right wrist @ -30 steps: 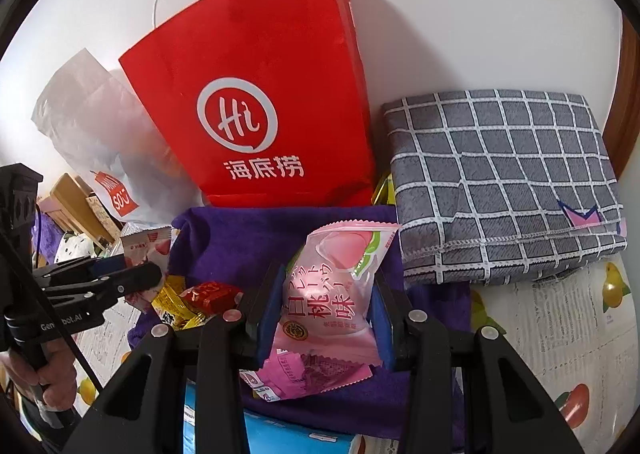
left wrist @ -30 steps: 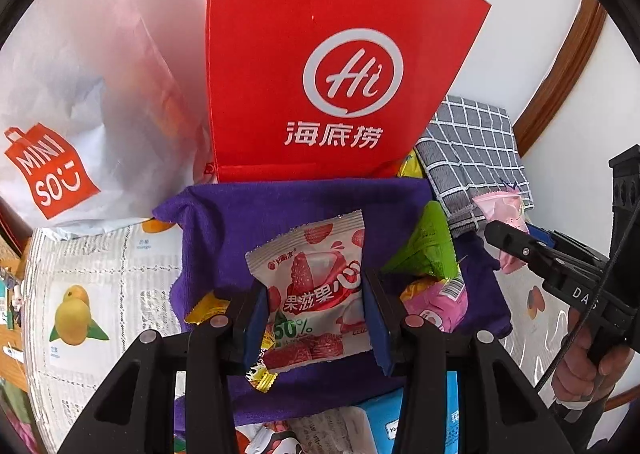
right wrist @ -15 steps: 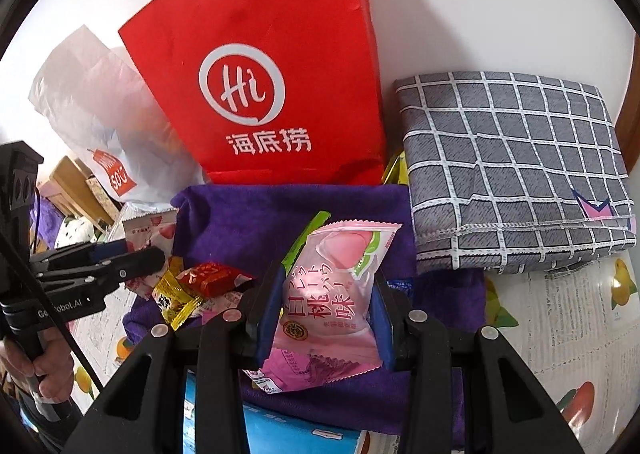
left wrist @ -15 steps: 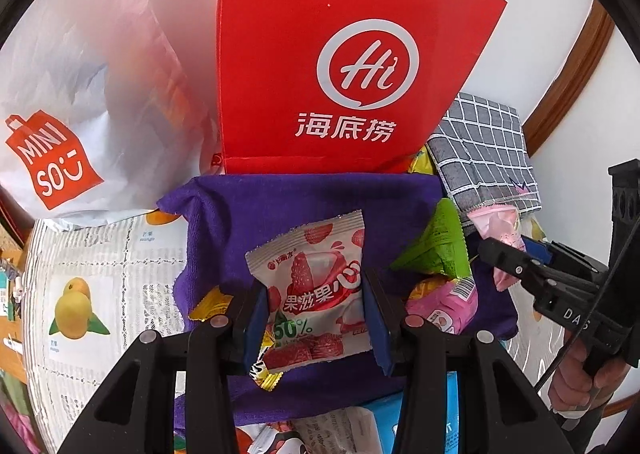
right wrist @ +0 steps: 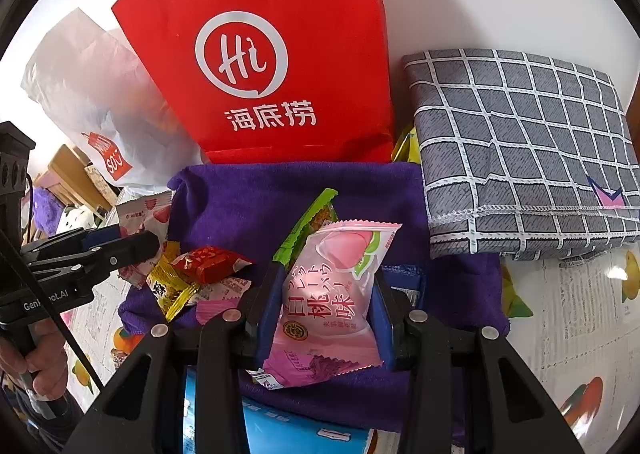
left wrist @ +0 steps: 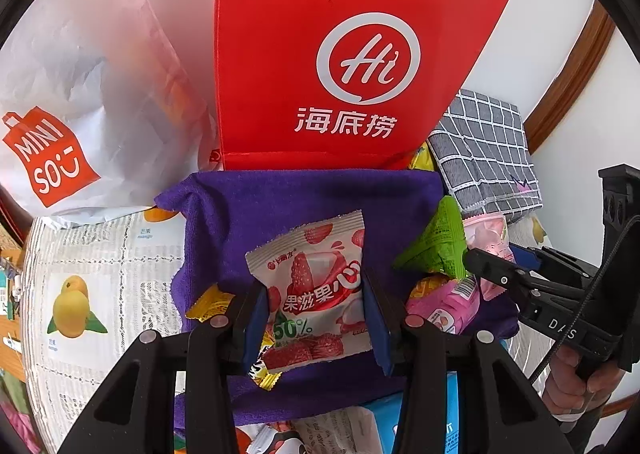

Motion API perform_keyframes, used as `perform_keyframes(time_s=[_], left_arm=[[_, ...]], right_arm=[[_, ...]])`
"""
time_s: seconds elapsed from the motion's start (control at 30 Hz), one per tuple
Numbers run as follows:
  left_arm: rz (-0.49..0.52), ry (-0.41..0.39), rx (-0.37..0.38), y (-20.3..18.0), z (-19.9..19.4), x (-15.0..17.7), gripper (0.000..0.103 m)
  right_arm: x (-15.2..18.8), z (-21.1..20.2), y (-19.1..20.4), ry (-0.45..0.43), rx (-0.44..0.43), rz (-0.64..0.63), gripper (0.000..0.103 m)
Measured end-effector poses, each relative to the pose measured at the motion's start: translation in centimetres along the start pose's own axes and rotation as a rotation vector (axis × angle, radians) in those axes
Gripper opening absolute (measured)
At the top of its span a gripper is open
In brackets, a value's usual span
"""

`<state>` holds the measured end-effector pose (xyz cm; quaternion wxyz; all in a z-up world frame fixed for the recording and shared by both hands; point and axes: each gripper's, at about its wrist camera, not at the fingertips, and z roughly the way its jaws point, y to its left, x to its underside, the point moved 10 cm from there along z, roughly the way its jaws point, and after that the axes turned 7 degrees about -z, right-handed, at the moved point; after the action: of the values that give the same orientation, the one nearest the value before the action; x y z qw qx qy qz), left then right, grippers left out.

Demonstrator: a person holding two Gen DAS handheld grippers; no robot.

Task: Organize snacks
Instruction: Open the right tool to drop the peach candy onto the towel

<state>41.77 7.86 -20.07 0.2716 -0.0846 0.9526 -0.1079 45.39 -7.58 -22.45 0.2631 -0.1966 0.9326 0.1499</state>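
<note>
My left gripper is shut on a white-and-red strawberry snack packet, held above a purple cloth. My right gripper is shut on a pink peach snack packet above the same cloth. A green triangular packet, a pink packet and yellow candies lie on the cloth. A red candy and a yellow candy show in the right wrist view. A red Haidilao paper bag stands upright behind the cloth.
A white Miniso plastic bag sits at the back left. A grey checked folded cloth lies at the back right. A blue box lies near the front edge. Fruit-printed paper covers the table. A white wall is behind.
Both grippers moved forward and down toward the cloth with their packets still held. The red bag looms larger. The green packet has come into the right wrist view.
</note>
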Motion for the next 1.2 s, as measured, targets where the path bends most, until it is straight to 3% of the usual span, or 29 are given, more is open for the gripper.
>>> perform_keyframes(time_s=[0.9,1.2], left_arm=[[0.014,0.066,0.004,-1.3,2.5,1.7,0.042],[0.024,0.083,0.002,-1.8,3.1,2.1,0.042]], right_arm=[[-0.1,-0.6,0.7,-0.001,-0.006,-0.03,0.041],[-0.6,-2.0,0.6,-0.031,0.009,-0.044,0.048]])
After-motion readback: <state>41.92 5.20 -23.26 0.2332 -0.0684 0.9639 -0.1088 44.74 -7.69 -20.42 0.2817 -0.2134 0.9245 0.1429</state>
